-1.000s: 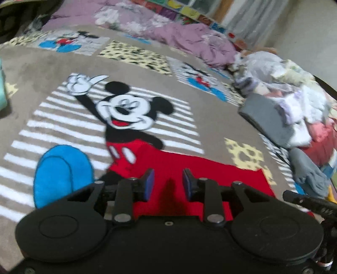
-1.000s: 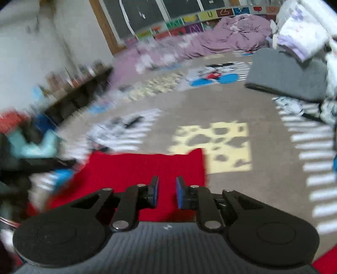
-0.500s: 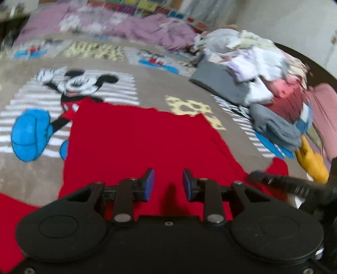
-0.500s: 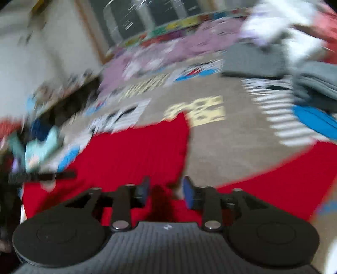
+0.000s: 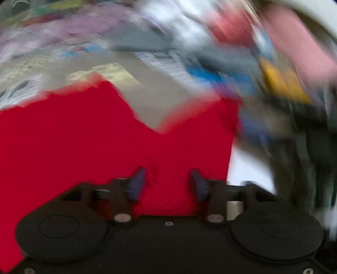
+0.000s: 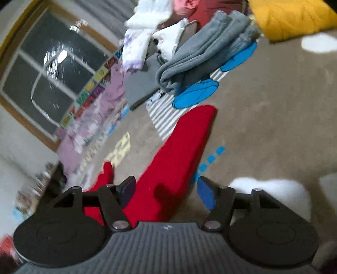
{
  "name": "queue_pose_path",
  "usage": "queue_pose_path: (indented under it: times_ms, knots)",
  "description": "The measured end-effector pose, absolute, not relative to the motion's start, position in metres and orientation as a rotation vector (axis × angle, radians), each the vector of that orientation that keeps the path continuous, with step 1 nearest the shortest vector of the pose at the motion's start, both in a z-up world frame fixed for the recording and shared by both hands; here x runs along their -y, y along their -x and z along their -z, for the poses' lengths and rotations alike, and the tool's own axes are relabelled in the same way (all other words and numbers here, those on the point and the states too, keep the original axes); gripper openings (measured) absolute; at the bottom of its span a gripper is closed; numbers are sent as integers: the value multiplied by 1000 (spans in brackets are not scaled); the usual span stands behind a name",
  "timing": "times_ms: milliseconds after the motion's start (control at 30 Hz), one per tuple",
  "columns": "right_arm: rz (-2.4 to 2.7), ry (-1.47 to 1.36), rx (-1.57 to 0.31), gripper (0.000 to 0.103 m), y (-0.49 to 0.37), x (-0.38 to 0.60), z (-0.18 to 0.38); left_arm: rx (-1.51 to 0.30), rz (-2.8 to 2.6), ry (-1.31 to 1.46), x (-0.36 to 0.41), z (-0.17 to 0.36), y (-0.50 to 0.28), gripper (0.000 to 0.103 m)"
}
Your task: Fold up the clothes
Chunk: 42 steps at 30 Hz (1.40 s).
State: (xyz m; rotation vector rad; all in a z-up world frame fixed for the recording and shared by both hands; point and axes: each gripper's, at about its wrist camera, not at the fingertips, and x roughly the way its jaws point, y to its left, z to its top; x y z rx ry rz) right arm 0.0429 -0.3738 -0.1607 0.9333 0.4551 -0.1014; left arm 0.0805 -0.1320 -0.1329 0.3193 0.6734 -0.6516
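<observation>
Red knit fabric fills the lower centre of both wrist views. We note the left gripper [image 5: 168, 182] at the bottom of its frame, fingers spread wide with nothing between them, hovering over the red garment [image 5: 84, 137], which spreads across the lower left and centre. This view is heavily motion-blurred. In the right wrist view, the right gripper [image 6: 165, 190] is also wide open and empty; the red garment [image 6: 179, 151] runs as a long strip from between its fingers up to mid-frame, lying on the patterned blanket [image 6: 263, 126]. Farther up, we see a grey folded towel [image 6: 202, 57] in the upper centre, a yellow item [image 6: 290, 16] at the upper right, and white clothes [image 6: 145, 27] beside them. A dark window [image 6: 48, 80] occupies the upper left.
</observation>
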Motion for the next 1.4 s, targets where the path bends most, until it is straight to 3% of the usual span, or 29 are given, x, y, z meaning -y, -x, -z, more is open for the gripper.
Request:
queue_pose_path:
  times_ms: [133,200,233,267,467,633,833,1000,1267,1400]
  knots:
    - [68,-971,-427,63,-55,386,166,-607,645,-321,128,119,-67,52]
    - [67,-982,-418,51,-62,390,168,-554,618,-315,127,113,-66,52]
    - [65,-988,-420,26,-64,393,171,-538,604,-323,130,111,-68,52]
    - [64,-1006,-424,10,-64,395,174,-524,591,-331,134,109,-71,52]
    - [92,-1045,-367,10,-33,405,168,-635,686,-346,173,132,-77,50]
    - [180,-1061,-391,11,-16,419,175,-594,647,-250,159,127,-65,48]
    - [298,-962,-311,30,0,422,160,-623,686,-281,149,122,-59,48]
    - [137,-938,-278,41,-13,405,156,-619,538,-98,81,97,-68,51]
    - [-307,-726,-381,41,-47,319,134,-613,187,255,-75,88,-82,51]
    - [-520,-484,-462,41,-50,248,122,-706,160,173,-94,108,-75,51]
